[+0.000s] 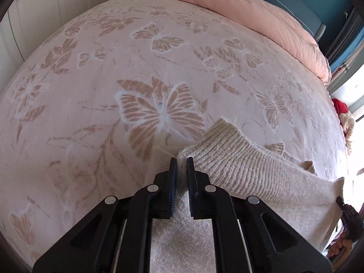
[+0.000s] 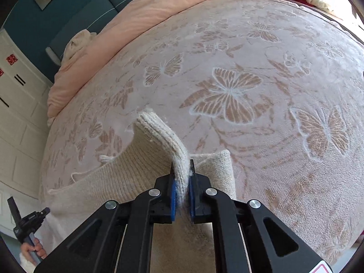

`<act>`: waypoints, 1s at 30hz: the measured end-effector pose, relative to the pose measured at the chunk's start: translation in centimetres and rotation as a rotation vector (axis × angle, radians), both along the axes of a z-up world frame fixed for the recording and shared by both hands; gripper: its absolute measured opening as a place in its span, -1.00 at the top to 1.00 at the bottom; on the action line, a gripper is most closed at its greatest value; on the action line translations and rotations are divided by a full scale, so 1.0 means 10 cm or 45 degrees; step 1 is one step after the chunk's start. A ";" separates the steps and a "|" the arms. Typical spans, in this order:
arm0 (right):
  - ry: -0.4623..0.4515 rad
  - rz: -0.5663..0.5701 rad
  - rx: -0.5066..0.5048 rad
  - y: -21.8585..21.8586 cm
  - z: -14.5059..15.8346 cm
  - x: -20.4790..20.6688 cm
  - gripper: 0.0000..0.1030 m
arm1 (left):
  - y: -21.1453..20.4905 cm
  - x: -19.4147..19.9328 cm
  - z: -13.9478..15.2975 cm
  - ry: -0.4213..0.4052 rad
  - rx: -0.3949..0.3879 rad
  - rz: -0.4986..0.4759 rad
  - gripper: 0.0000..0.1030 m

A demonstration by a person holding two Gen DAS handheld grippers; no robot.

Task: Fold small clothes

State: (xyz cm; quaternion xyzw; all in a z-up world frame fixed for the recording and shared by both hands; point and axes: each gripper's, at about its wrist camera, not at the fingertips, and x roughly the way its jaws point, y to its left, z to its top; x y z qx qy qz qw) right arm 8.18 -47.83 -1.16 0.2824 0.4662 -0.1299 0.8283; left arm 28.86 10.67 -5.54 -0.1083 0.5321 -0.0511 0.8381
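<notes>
Left tongs point(image 1: 181, 162) and right tongs point(image 2: 182, 166) each pinch cream knit sweater point(image 2: 127, 173) edge above bed point(image 2: 261, 72); fold begun, unfinished.

The knit garment point(image 2: 157, 150) is cream with ribbed texture. The bedspread point(image 1: 113, 79) is pale pink, patterned with tan butterflies outlined in white. The duvet point(image 1: 250, 6) is plain peach, the headboard point(image 2: 75, 2) teal.
</notes>
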 end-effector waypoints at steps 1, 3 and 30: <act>0.057 0.025 -0.019 0.01 -0.11 0.05 0.85 | -0.02 0.01 -0.06 0.019 0.005 -0.013 0.83; 0.157 0.040 0.018 0.02 -0.33 0.12 0.81 | -0.05 0.03 -0.22 0.072 0.007 -0.025 0.75; 0.127 0.093 -0.027 0.46 -0.07 -1.29 1.00 | -0.14 -1.49 0.02 0.012 0.193 -0.064 -0.29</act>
